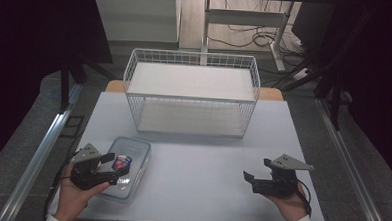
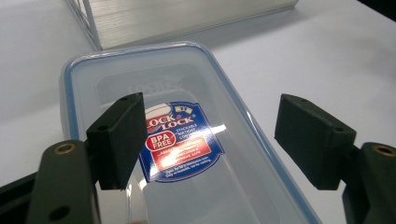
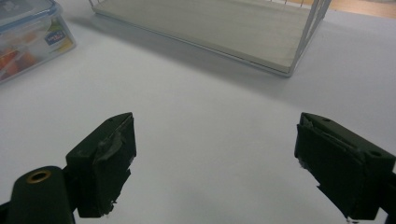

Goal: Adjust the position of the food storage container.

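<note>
A clear plastic food container (image 1: 126, 167) with a blue-rimmed lid and a red and blue label lies on the white table at the near left. My left gripper (image 1: 115, 170) hovers over its near end, jaws open, with nothing between them. In the left gripper view the container lid (image 2: 187, 88) lies below the left gripper (image 2: 210, 140), whose jaws stand wide apart. My right gripper (image 1: 253, 182) rests open at the near right over bare table. In the right gripper view the right gripper (image 3: 215, 163) is empty, and the container (image 3: 28, 32) sits at the far upper left.
A white wire two-tier rack (image 1: 191, 93) stands at the back centre of the table (image 1: 196, 175), also visible as the rack (image 3: 224, 32) in the right gripper view. Metal rails run along both sides of the table. Desk legs and cables lie on the floor behind.
</note>
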